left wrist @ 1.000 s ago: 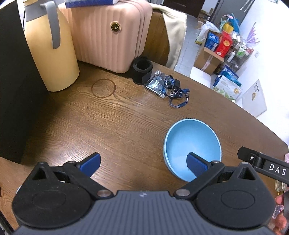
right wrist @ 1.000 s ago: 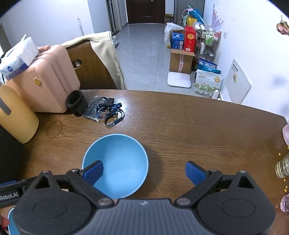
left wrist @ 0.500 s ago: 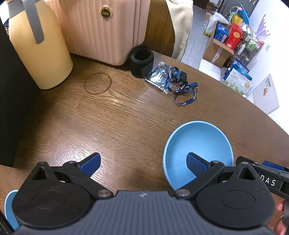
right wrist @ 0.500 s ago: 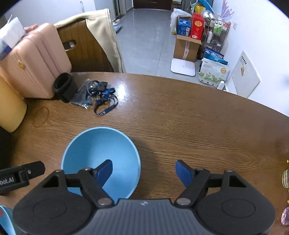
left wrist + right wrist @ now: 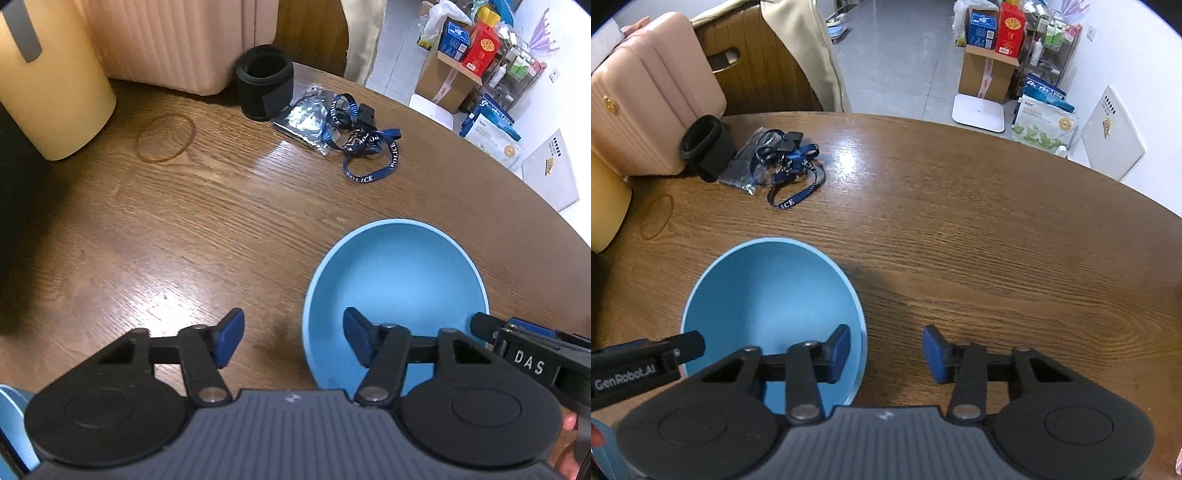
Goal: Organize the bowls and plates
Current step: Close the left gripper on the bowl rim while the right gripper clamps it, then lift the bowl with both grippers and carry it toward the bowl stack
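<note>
A light blue bowl [image 5: 395, 291] stands upright on the round wooden table [image 5: 207, 221]; it also shows in the right wrist view [image 5: 768, 310]. My left gripper [image 5: 293, 339] is open and straddles the bowl's left rim, right finger inside, left finger outside. My right gripper [image 5: 886, 349] is open and straddles the bowl's right rim, left finger inside. Neither pad visibly presses the wall. A second light blue dish edge [image 5: 11, 424] shows at the bottom left corner.
At the table's back stand a yellow jug [image 5: 48, 74], a pink suitcase [image 5: 177, 37], a black sleeve [image 5: 264, 85] and a blue lanyard with a plastic bag [image 5: 351, 136]. A rubber band [image 5: 166, 137] lies near the jug. A chair [image 5: 764, 62] stands behind.
Both grippers have moved down and closer to the bowl, and both pairs of fingers have narrowed around its opposite rims. The bowl has stayed in place.
</note>
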{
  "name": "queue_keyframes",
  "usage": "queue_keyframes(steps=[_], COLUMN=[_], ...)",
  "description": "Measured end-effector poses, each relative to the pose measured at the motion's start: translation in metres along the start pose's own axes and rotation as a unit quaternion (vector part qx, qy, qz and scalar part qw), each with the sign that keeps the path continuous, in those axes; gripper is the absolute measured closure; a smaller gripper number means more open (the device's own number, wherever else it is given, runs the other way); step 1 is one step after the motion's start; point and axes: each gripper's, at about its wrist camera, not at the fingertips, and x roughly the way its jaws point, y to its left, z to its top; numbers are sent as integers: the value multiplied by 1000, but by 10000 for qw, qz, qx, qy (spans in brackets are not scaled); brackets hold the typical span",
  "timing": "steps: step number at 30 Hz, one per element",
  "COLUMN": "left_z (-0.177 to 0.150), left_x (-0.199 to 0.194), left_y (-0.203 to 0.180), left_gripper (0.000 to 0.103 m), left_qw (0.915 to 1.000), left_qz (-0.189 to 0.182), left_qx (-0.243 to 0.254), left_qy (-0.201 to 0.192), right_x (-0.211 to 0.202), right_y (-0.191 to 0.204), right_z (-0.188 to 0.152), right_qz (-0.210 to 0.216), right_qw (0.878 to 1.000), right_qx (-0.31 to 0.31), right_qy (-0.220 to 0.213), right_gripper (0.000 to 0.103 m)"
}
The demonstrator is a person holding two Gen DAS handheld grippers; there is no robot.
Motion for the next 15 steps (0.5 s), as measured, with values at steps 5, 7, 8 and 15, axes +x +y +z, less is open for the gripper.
queue_keyframes(steps=[5,7,8,15], left_z=[1,0,0,-1], left_x=[9,13,15,23], left_y=[-3,-2,-2,0], left_gripper=[55,62,69,92], left_qw=[9999,9998,9997,9992], left_qz=[40,39,35,-168], left_qx=[-124,-170,-193,-320], left_qy=[55,91,111,191], right_x=[9,12,13,14], right_y=[0,-1,-1,2], right_z=[2,2,2,3], right_qz=[75,149,202,353], right_qw=[9999,9998,9997,9993], right_qx=[-47,-43,-48,-111], right_qy=[83,112,119,66], right_gripper=[75,80,82,99])
